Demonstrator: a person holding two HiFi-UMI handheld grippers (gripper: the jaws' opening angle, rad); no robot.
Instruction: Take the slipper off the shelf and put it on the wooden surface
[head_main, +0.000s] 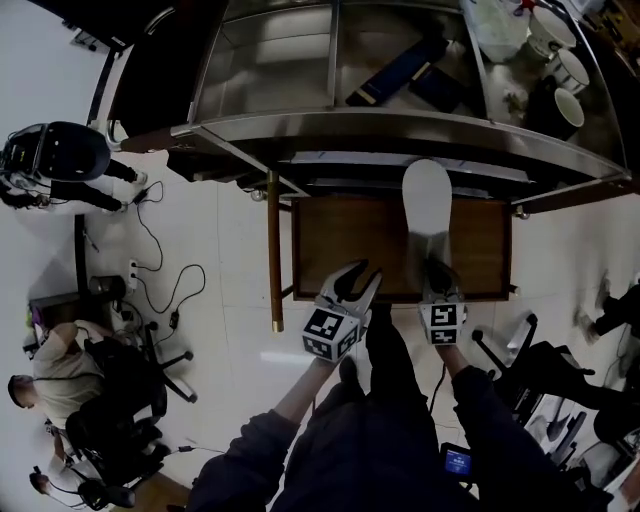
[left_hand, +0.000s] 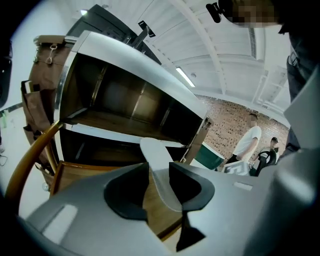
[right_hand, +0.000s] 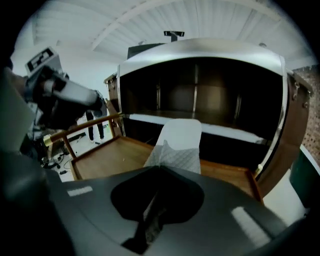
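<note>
We see one white slipper, with a smooth oval sole and a quilted strap, over the one rimmed, rectangular wooden surface below the steel shelf. Our right gripper is clamped on its strap end. Our left gripper has its jaws apart, gripping nothing.

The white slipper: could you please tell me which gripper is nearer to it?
Right. The right gripper is shut on the near end of the slipper, above the wooden surface. The left gripper is open, off to the slipper's left, not touching it.
</note>
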